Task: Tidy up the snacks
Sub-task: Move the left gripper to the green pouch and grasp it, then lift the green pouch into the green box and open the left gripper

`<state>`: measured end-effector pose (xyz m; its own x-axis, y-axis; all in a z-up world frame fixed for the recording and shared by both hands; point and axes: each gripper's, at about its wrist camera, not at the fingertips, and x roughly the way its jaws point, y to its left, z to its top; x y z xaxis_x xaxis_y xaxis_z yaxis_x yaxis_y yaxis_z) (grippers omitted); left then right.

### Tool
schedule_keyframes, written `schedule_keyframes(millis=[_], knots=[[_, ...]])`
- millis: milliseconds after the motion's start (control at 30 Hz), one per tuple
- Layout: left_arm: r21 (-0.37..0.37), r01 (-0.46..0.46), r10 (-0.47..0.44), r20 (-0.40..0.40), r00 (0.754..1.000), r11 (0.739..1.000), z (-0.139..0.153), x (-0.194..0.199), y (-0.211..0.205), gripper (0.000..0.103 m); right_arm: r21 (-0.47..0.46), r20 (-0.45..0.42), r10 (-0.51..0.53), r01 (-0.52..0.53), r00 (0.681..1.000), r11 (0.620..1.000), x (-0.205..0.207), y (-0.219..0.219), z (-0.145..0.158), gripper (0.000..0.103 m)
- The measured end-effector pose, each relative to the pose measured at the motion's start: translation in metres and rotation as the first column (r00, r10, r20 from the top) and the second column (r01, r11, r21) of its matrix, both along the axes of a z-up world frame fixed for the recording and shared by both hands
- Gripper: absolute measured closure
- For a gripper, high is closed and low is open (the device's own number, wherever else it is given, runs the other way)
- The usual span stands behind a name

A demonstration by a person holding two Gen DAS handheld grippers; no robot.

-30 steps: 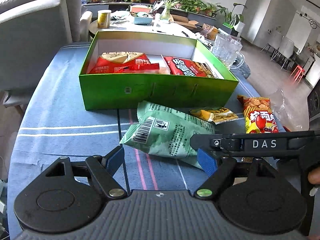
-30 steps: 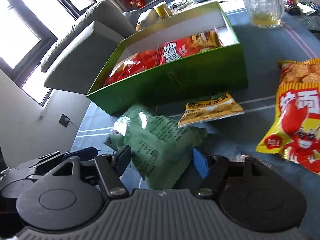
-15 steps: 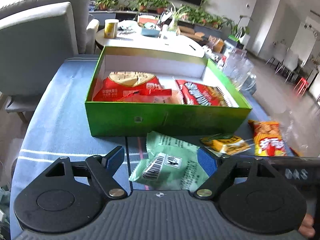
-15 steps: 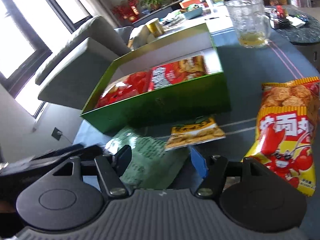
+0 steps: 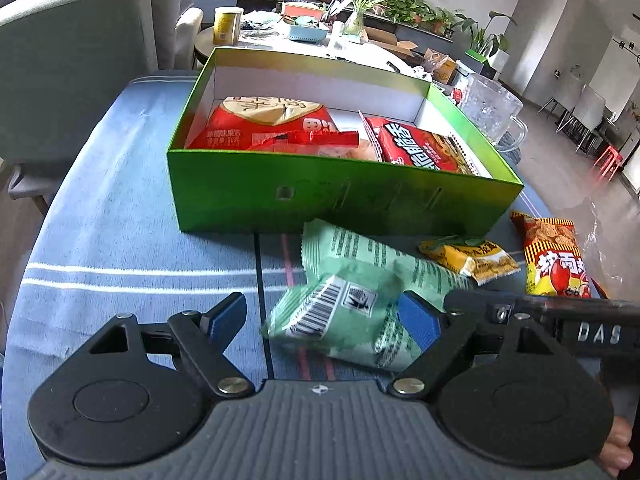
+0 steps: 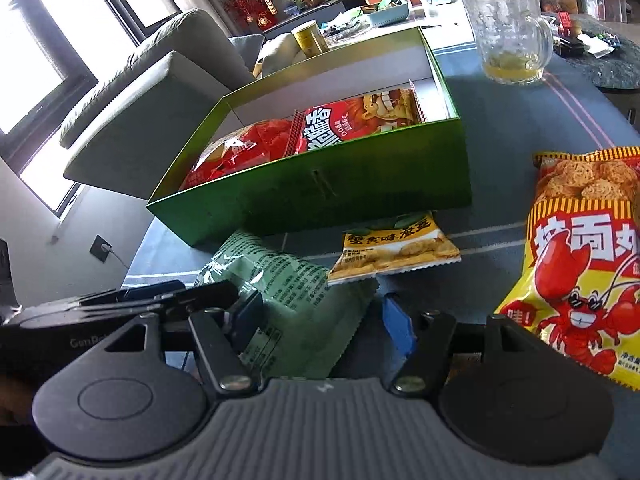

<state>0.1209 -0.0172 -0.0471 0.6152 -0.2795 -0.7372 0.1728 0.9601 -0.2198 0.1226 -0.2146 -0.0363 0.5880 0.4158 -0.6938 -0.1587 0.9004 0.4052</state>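
The green cardboard box (image 5: 328, 196) is sitting open on the blue striped tablecloth (image 5: 120, 248), and everything else is placed around it. Inside it, a red jelly snack bag (image 5: 264, 126) is lying toward the box's left end and a red crisps bag (image 5: 416, 146) toward its right end. Just in front of the box's near wall, a pale green snack packet (image 5: 352, 300) is lying barcode side up. To the right of that, also in front of the box, a small yellow snack packet (image 5: 472, 258) is lying flat, and further right a yellow-and-red lobster-print snack bag (image 6: 580, 256) is resting on the cloth. Beyond the box's right end a glass mug (image 6: 508, 32) is standing upright.

The left gripper (image 5: 320, 320) is hovering wide open over the near end of the green packet, its blue pads apart and gripping nothing; the right pad is close to the packet, though contact cannot be told. The right gripper (image 6: 320, 320) is also spread wide, straddling the packet's other end from the box's near side, with nothing clamped. In the left wrist view its black body is reaching in beside the left gripper's right finger.
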Motion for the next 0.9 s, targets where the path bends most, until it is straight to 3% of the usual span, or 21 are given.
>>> schedule_keyframes(millis=[200,433,600,700,900], knots=[[-0.042,-0.016,0.016,-0.023,1.000,0.999,-0.004,0.001,0.005,0.018,0.042,0.002,0.011,-0.011,1.000,0.999,-0.006,-0.001,0.008,0.035],[-0.049,-0.015,0.013,-0.025,1.000,0.999,-0.006,0.004,0.006,0.017,0.050,-0.065,0.003,0.000,0.998,0.999,0.001,0.004,-0.006,0.035],[-0.033,0.006,-0.006,-0.002,1.000,0.999,-0.004,0.005,0.005,0.018,0.054,-0.058,-0.015,0.018,0.998,0.998,0.003,0.002,-0.005,0.035],[-0.021,0.030,-0.029,0.012,0.999,0.999,-0.003,0.005,0.004,0.019,0.066,-0.065,-0.021,0.025,0.998,0.998,0.005,0.000,-0.006,0.035],[-0.067,0.046,-0.048,-0.026,0.999,0.997,-0.004,0.003,0.005,0.028,0.132,-0.083,-0.027,0.037,0.996,0.991,0.010,-0.003,-0.006,0.035]])
